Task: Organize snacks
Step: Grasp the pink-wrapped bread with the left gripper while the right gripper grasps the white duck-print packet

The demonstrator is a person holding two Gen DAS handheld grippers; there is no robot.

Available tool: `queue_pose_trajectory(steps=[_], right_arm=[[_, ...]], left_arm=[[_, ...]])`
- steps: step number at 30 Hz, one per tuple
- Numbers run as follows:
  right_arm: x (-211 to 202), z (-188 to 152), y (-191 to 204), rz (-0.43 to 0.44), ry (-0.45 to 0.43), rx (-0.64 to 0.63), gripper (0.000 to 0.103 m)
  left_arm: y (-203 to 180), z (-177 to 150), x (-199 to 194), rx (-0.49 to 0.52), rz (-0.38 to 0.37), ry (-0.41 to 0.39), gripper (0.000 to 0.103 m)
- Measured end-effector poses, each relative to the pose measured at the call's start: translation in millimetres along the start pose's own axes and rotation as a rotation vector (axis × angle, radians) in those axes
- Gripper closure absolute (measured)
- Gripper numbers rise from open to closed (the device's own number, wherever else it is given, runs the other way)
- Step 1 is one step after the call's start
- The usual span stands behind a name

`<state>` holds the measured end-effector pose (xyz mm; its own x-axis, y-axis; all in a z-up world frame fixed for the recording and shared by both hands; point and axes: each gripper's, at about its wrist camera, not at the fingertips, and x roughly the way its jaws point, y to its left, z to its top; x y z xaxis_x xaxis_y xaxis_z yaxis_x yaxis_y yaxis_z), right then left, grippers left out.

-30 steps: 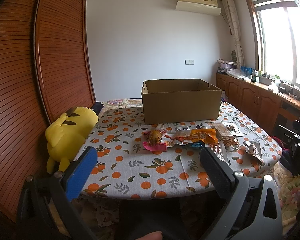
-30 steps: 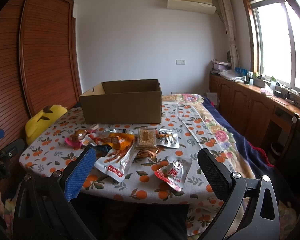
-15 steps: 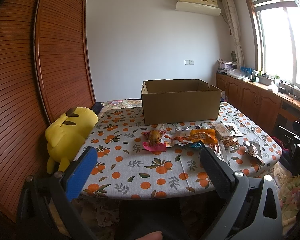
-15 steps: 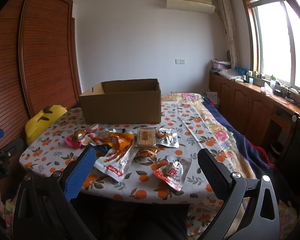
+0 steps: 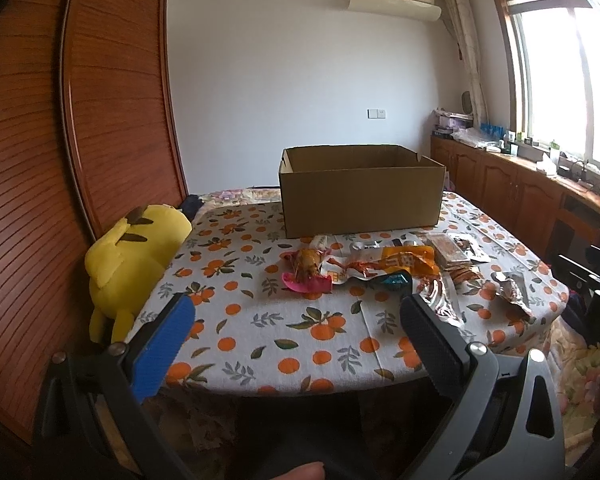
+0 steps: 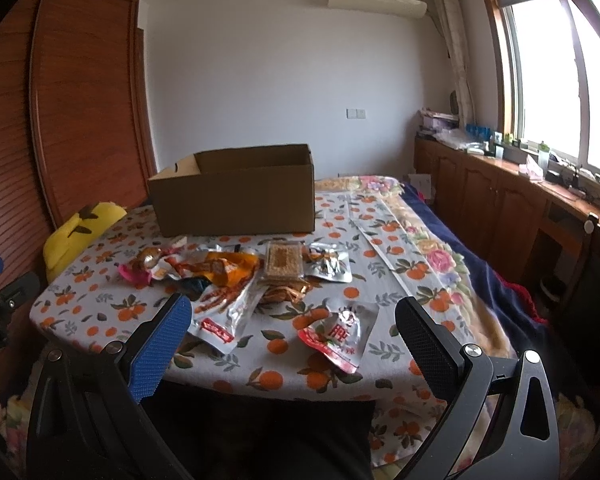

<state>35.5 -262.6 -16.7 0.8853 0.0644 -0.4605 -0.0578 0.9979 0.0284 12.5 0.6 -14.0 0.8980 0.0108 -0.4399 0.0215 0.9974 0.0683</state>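
An open cardboard box point(image 5: 360, 192) point(image 6: 236, 200) stands at the far side of a table with an orange-print cloth point(image 5: 260, 320) point(image 6: 380, 240). Several snack packets lie in front of it: a pink one point(image 5: 306, 276), an orange one point(image 5: 404, 262) point(image 6: 224, 266), a clear tray of crackers point(image 6: 283, 260), a silver packet point(image 6: 332, 266), a red-and-silver packet point(image 6: 340, 336) near the front edge. My left gripper point(image 5: 296, 320) is open and empty, short of the table. My right gripper point(image 6: 292, 320) is open and empty above the front edge.
A yellow plush toy point(image 5: 132, 256) point(image 6: 76, 232) sits at the table's left edge against a wooden sliding door point(image 5: 100, 120). Wooden cabinets point(image 6: 500, 200) run under the window on the right. A floral bedspread point(image 6: 440, 260) lies right of the cloth.
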Motion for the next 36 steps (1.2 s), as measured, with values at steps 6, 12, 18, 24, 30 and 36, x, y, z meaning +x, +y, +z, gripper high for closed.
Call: queue_pose_trajectory(steps=[6, 12, 18, 24, 30, 36], right_arm=[[21.7, 2.6, -27.3, -0.005, 0.038, 0.014, 0.0], [48.8, 5.9, -56.3, -0.002, 0.091, 0.01, 0.002], [84.3, 0.9, -65.1, 0.047, 0.187, -0.007, 0.012], [114.7, -15.2, -69.4, 0.091, 0.295, 0.016, 0.023], [131.8, -26.5, -70.3, 0.106, 0.338, 0.034, 0.033], [137.5, -27.5, -59.4, 0.074, 0.319, -0.058, 0.039]], left_arm=[[0.6, 11.8, 27.6, 0.021, -0.005, 0.012, 0.0], [2.4, 20.3, 59.8, 0.033, -0.022, 0.046, 0.0], [4.9, 24.3, 88.3, 0.033, -0.035, 0.085, 0.0], [8.8, 26.5, 110.6, 0.017, -0.059, 0.128, 0.0], [17.8, 26.2, 131.4, -0.022, -0.108, 0.177, 0.001], [25.7, 26.0, 153.3, -0.054, -0.123, 0.212, 0.002]])
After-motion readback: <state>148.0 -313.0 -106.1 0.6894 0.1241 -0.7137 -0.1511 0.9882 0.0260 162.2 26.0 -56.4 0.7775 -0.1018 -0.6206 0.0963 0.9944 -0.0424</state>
